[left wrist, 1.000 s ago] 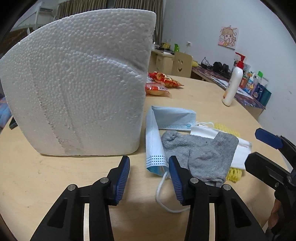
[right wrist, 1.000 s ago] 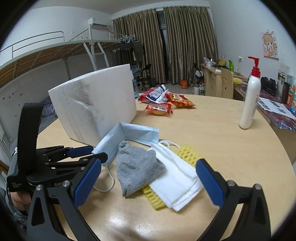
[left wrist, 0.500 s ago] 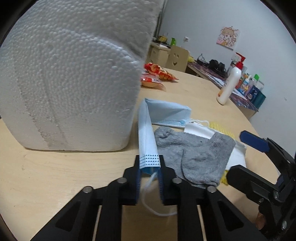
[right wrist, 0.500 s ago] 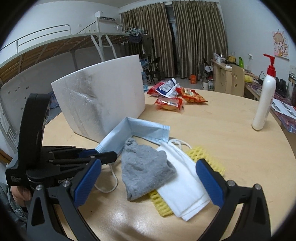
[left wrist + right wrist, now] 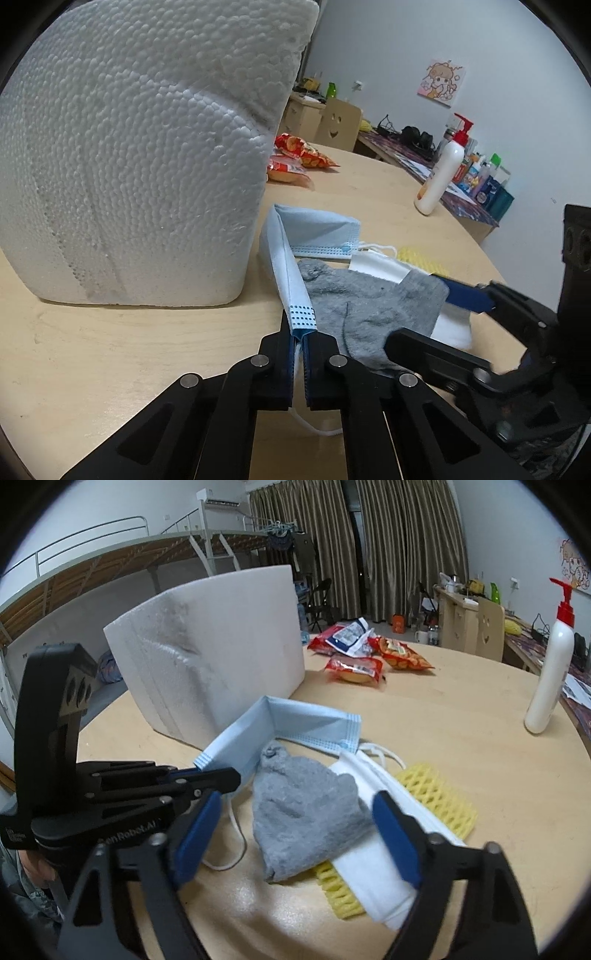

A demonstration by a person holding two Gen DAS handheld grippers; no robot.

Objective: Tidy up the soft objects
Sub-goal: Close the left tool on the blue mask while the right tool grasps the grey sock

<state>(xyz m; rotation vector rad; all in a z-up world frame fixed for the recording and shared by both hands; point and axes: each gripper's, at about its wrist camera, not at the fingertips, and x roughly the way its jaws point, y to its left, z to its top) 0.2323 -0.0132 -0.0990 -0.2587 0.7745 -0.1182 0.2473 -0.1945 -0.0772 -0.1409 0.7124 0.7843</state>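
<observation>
both tongs narrower than before, left tongs (image 5: 298, 341) clamping blue mask (image 5: 291, 280)

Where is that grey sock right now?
The grey sock lies mid-table in the right wrist view, on top of the white mask and yellow foam net, just right of the blue mask.

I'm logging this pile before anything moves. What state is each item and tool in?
Left tool: shut on blue mask.
Blue mask: folded, one end pinched.
Right tool: jaws closing around grey sock, not pressing.
Grey sock: crumpled, atop white mask.
White mask: folded, lying on yellow foam net.
</observation>
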